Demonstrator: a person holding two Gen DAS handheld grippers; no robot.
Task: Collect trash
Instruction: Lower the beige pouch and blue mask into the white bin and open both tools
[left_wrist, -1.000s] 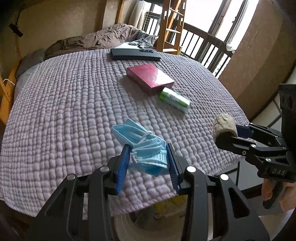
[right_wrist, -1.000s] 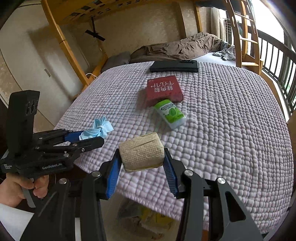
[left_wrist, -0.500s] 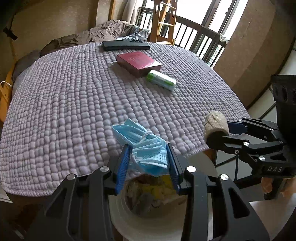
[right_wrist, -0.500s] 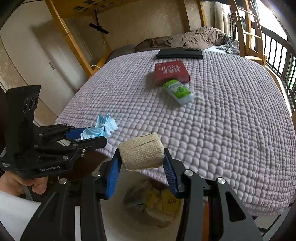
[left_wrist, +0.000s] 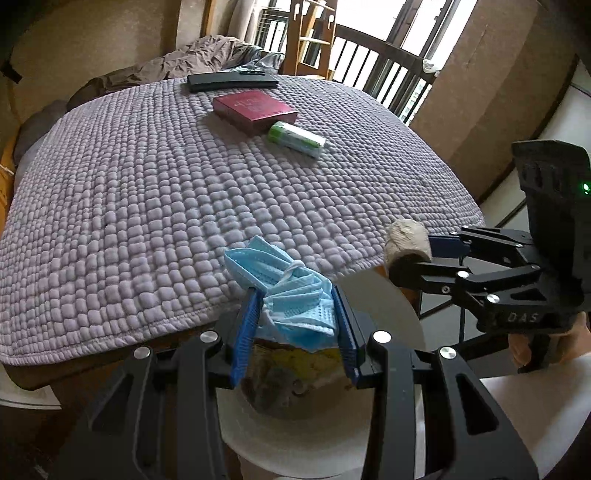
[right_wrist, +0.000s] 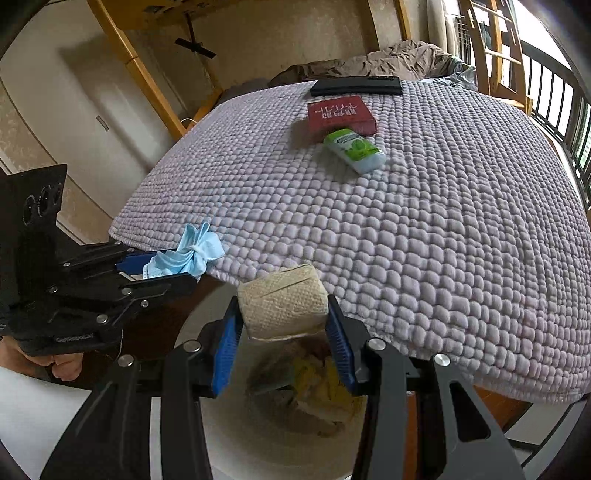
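My left gripper is shut on a crumpled blue face mask, held above a white trash bin at the foot of the bed. My right gripper is shut on a wad of beige paper towel over the same bin, which holds yellow and grey scraps. From the left wrist the right gripper shows at the right with the beige wad. From the right wrist the left gripper shows at the left with the mask.
A lilac quilted bed fills the view beyond the bin. On it lie a dark red book, a green and white packet and a black flat device. A wooden ladder and railing stand behind. A person's hand grips the left tool.
Both grippers have drawn back from over the quilt to past the bed's edge, and now hang over the bin. Each still holds its piece of trash.
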